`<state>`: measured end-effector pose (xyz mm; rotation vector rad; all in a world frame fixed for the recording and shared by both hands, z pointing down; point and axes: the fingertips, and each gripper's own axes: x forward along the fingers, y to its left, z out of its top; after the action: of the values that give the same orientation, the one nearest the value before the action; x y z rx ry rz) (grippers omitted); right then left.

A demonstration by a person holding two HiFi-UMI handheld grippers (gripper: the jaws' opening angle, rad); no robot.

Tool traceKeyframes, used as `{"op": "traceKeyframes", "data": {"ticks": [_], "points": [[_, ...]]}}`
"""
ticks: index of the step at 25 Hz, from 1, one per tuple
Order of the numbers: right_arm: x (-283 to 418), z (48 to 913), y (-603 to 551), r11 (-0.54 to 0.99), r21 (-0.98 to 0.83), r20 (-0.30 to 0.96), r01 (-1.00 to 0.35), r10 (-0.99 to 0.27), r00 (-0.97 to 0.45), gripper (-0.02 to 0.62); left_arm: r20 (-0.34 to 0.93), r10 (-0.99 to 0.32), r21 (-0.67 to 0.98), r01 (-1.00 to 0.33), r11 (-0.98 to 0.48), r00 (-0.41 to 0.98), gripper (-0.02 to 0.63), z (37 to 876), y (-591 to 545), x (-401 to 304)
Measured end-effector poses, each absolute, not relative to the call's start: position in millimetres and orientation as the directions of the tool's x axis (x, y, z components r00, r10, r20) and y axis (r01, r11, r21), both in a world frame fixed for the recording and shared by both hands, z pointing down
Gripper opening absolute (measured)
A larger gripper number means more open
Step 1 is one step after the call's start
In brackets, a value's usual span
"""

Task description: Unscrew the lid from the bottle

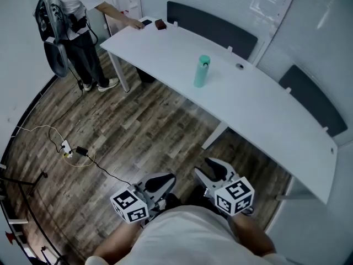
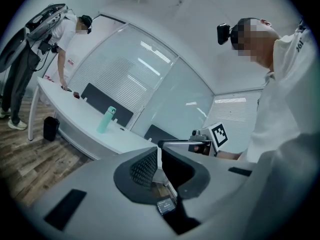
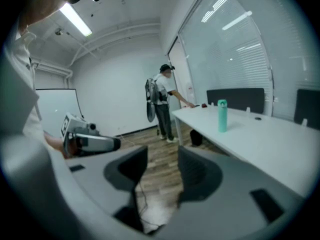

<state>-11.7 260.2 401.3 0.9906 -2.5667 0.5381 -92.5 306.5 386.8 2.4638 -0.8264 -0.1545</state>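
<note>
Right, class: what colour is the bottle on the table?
The bottle is mint green, clearest in the head view.

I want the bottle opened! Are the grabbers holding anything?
Nothing. The left gripper is shut empty, the right gripper open; the bottle stands untouched on the table.

Office room: long white desk with dark divider panels, glass walls with blinds, wood-plank floor.

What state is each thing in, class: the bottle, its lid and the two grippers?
Bottle: upright on the table, untouched.
Lid: on the bottle.
Left gripper: shut, empty.
Right gripper: open, empty.
</note>
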Motion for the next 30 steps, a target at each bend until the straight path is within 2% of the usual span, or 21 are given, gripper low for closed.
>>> {"op": "traceKeyframes", "data": {"ticks": [10, 19, 30], "points": [[-2, 406, 210, 0.694, -0.225, 0.422, -0.684, -0.564, -0.71, 0.201, 0.052, -0.599, 0.567, -0.518, -0.641, 0.799, 0.043, 394, 258, -78], [27, 409, 119, 0.704, -0.236, 0.406, -0.67, -0.555, -0.726, 0.201, 0.054, -0.608, 0.568, -0.525, -0.634, 0.792, 0.043, 392, 176, -48], [60, 417, 31, 0.74, -0.267, 0.416, -0.617, -0.489, -0.767, 0.201, 0.089, -0.648, 0.575, -0.57, -0.587, 0.757, 0.043, 395, 91, -4]]}}
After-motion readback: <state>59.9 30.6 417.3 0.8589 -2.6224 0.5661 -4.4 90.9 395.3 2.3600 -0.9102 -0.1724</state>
